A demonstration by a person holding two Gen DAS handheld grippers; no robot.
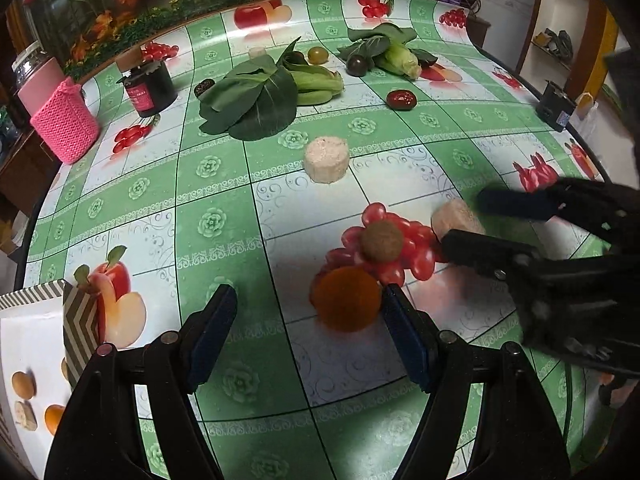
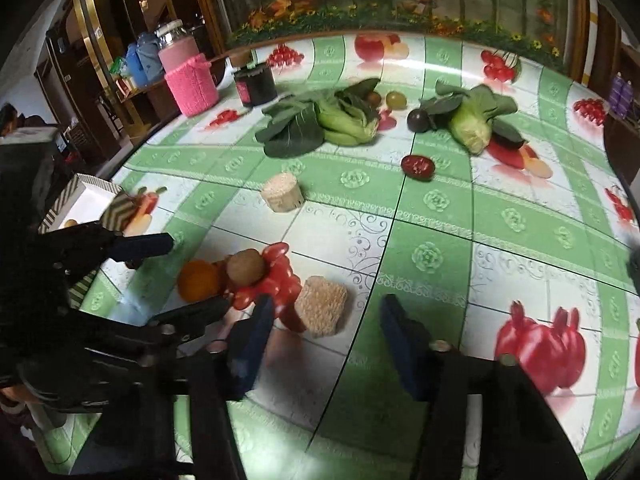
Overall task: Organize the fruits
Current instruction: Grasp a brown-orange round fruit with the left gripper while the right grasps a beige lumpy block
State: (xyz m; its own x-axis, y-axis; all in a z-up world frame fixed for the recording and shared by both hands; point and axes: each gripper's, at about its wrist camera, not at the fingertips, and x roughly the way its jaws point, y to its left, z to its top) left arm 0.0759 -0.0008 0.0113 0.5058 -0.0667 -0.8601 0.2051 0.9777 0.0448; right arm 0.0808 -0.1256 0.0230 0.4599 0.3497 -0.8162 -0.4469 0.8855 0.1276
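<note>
Fruits lie scattered on a round table (image 1: 224, 208) under a green-and-white printed cloth. Nearest the left wrist camera, at 12 o'clock from the left gripper (image 1: 310, 310), an orange (image 1: 346, 299) sits on the cloth ahead of the spread fingers, close against the right fingertip (image 1: 394, 300); the jaws stand wide apart and hold nothing. Just past the orange, still at 12 o'clock, a brown round fruit (image 1: 382, 241) rests on a printed cluster of red fruit. At 2 o'clock the right gripper (image 1: 466, 218) reaches in from the side, its jaws open on either side of a pale beige block (image 1: 454, 218), one finger beyond it and one on the near side; whether they touch it I cannot tell. In the right wrist view that gripper (image 2: 324, 312) is wide open with the block just ahead of its left finger (image 2: 262, 320), and it grips nothing. A white box with a chevron edge (image 1: 78, 320) sits at 9 o'clock, with small fruits inside. Farther out at 12 o'clock stands a pale cylinder (image 1: 326, 159), then a red date (image 1: 401, 99) at 1 o'clock. Beyond these lie leafy greens (image 1: 256, 100), a corn cob (image 1: 402, 60) with a dark plum (image 1: 357, 65) just beside it, and a green-yellow fruit (image 1: 318, 54). At 10 o'clock stand a dark jar (image 1: 150, 88) and a pink knitted holder (image 1: 64, 122).
</note>
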